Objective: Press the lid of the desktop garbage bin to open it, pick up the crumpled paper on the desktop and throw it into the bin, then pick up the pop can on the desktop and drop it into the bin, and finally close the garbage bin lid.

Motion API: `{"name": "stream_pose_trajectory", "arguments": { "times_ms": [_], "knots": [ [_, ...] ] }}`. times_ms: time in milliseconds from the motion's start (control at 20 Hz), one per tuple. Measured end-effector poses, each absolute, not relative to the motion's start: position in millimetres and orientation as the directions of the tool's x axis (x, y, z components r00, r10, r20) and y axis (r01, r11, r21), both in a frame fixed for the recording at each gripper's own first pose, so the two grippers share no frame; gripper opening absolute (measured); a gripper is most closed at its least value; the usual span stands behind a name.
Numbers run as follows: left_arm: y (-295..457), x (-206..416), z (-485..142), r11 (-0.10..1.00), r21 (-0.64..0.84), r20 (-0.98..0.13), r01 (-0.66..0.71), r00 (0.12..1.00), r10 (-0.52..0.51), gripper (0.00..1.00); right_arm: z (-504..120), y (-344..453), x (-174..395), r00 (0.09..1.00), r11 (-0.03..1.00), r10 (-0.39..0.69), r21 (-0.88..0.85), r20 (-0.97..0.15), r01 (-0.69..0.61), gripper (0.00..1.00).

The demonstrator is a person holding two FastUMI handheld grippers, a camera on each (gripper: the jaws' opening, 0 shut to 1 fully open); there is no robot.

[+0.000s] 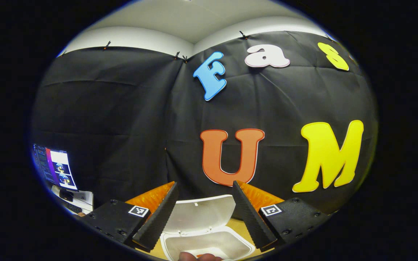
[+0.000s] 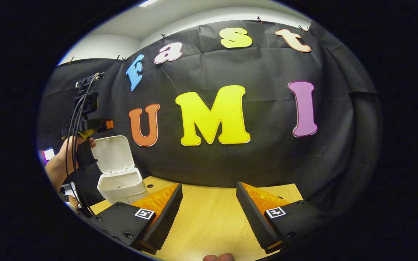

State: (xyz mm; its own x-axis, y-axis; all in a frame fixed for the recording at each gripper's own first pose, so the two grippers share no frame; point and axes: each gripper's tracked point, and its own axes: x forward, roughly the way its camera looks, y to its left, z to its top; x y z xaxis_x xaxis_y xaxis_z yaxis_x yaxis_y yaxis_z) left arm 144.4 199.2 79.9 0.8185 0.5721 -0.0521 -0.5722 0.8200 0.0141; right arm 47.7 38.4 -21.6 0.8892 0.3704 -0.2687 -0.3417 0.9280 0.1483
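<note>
Hovering left gripper (image 1: 204, 212) wide over bin (image 1: 209, 243) | lid (image 1: 201, 214) up | right gripper (image 2: 209, 214) wide

Black cloth wall (image 2: 230, 170) behind a wooden table (image 2: 212, 217), white ceiling (image 1: 194, 21) above

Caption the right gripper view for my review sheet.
Open right gripper over the wooden table; white bin, lid up, at left.

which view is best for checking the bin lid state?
Right gripper view: the whole bin stands at the table's left side with its lid hinged up, open. Left gripper view looks down from close above, between the open fingers, at the raised lid and into the bin's mouth, cut off at the bottom.
</note>
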Motion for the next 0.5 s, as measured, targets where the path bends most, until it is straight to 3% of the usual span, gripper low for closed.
{"name": "stream_pose_trajectory", "arguments": {
  "times_ms": [500],
  "knots": [
    [245.4,183.9,31.3,0.752,-0.007,-0.199,-0.659,0.738,0.645,0.96,-15.1,43.0,59.5,0.888,0.93,0.367,0.11,-0.276,-0.351,0.95]
  ]
}}
